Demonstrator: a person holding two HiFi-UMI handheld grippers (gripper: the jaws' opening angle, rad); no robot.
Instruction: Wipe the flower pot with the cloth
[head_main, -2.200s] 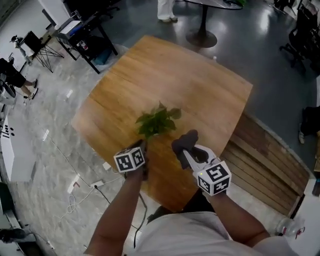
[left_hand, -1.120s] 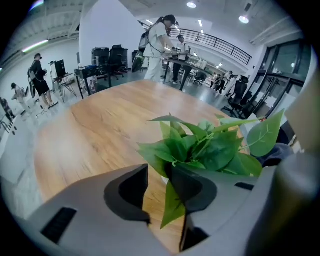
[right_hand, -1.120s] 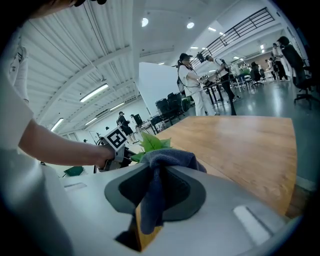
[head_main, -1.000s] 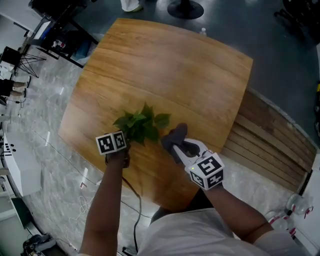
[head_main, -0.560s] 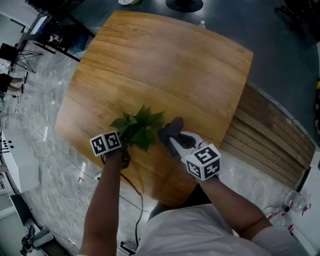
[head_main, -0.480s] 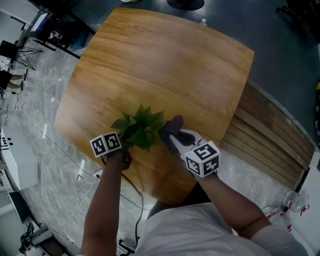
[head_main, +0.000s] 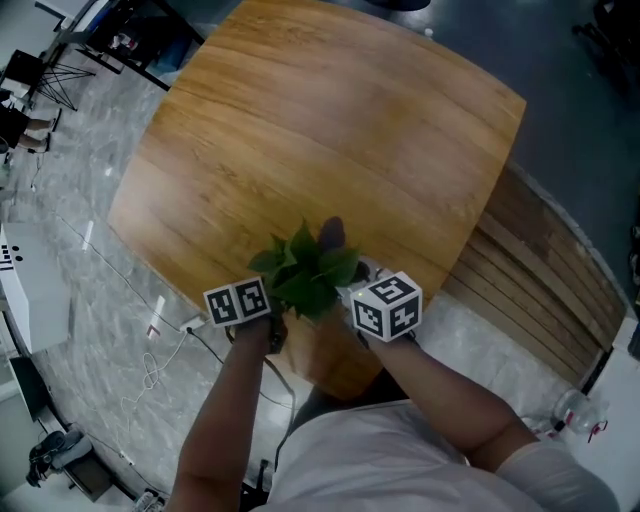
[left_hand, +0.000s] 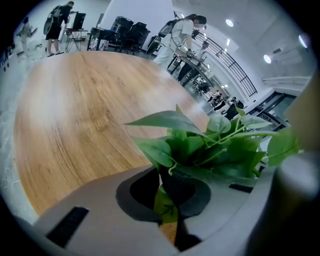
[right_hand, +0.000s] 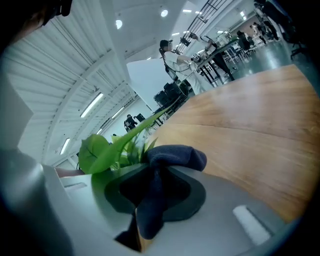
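Compared with half a second before, the right gripper (right_hand: 150, 197) had been brought in against the plant (head_main: 305, 272). Its marker cube was now just beside the leaves. The cloth (right_hand: 172, 156), formerly at the leaves' right, was shown behind them. Both grippers and the plant were seen a little nearer the near edge of the table (head_main: 330, 120).

The left gripper (left_hand: 167, 202) was closed at the plant's base, with a leaf and a dark part pinched between its jaws. Whether that part was the flower pot's rim could not be told. The right jaws were clamped on the dark blue cloth, which was bunched into a fold above them.

The plant was made up of broad green leaves on thin stems and was placed between the two grippers. In the head view the pot was covered by the leaves.

Wooden slats (head_main: 530, 290) were seen beside the table, and a white cable (head_main: 150, 375) lay on the marbled floor (head_main: 90, 290). People and desks were seen far behind.
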